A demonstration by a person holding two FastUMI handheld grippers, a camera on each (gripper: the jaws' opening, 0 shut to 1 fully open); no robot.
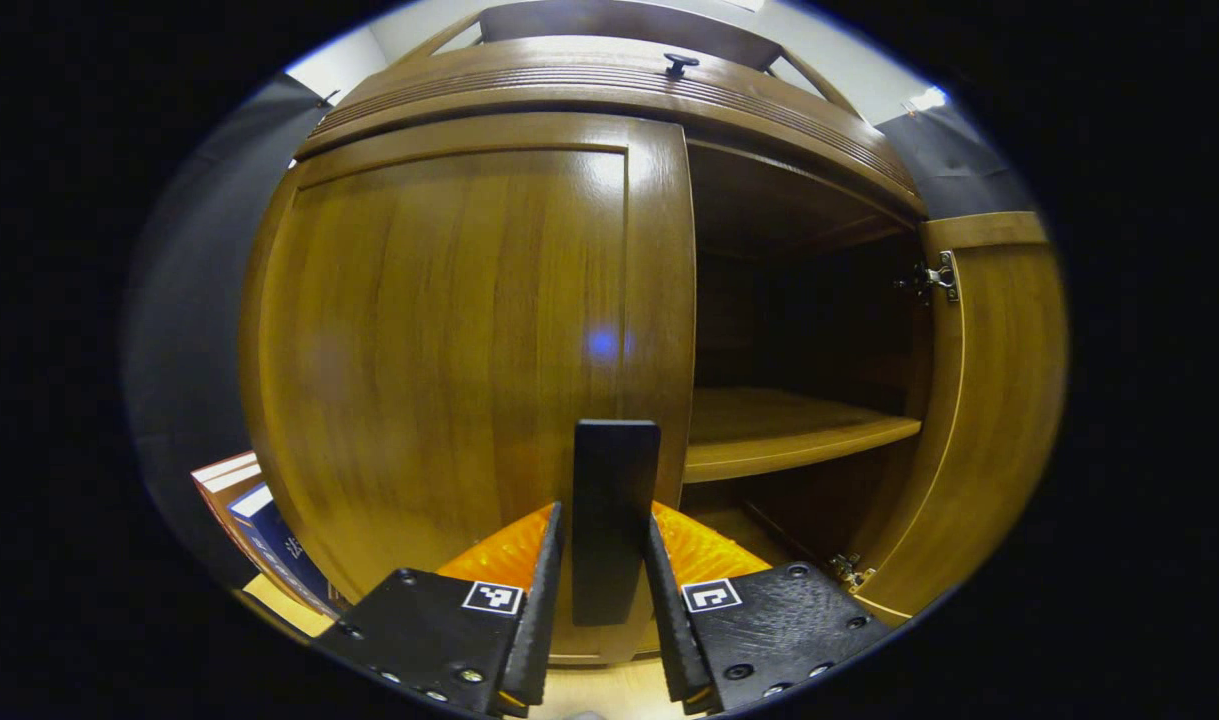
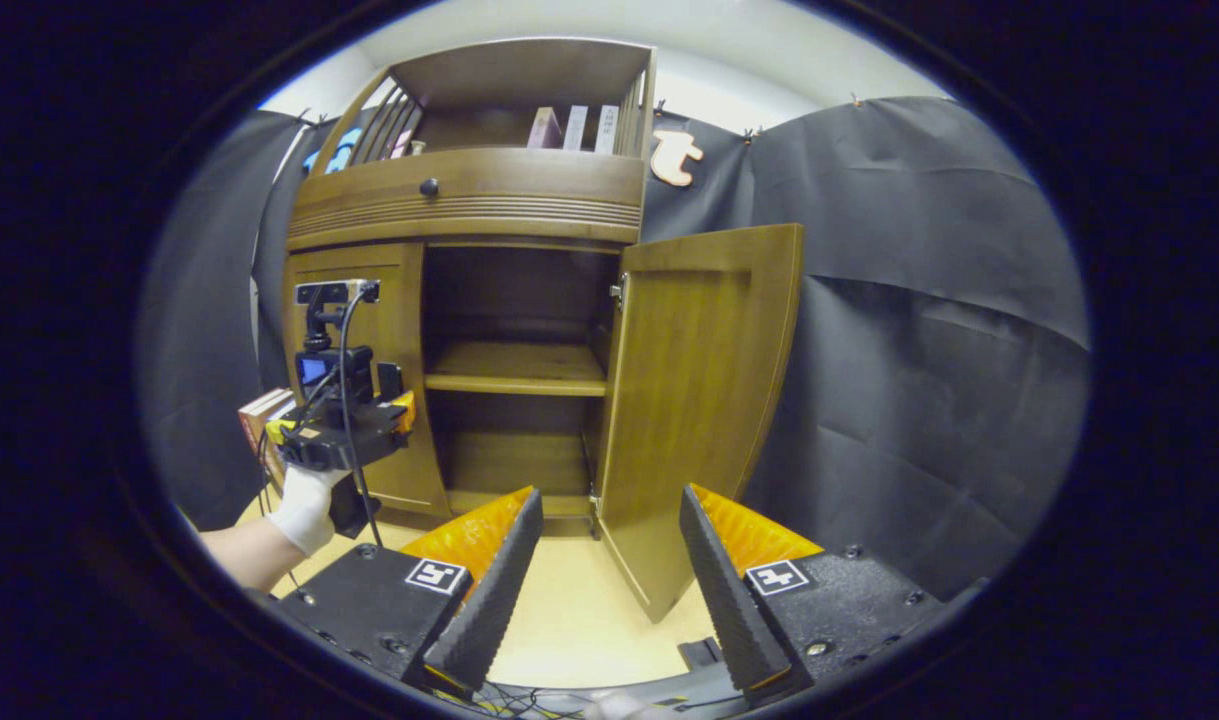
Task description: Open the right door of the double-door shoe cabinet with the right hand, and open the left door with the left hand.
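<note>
Books (image 1: 259,530) lean beside our shoe cabinet (image 2: 469,200); left gripper (image 1: 609,560) clamps the closed left door (image 1: 449,350) handle (image 1: 614,520), right gripper (image 2: 604,560) wide open, empty, right door (image 2: 699,400) ajar.

Even indoor light, fairly bright, seemingly from overhead; source was hard to place. In the left gripper view the left door (image 1: 459,370) carried a soft glare band along its upper right edge and a small blue flare spot near the handle (image 1: 615,520). Door surface looked slightly smeared, grain soft, possibly motion blur. Cabinet interior (image 1: 799,320) was dark, detail lost in shadow above the shelf (image 1: 789,430). Strong fisheye bending curved every straight edge. In the right gripper view focus was sharper; the right door (image 2: 699,400) was evenly lit, the wall cloth (image 2: 929,330) showed soft fold shadows, and the edges darkened with a faint blue fringe.
</note>
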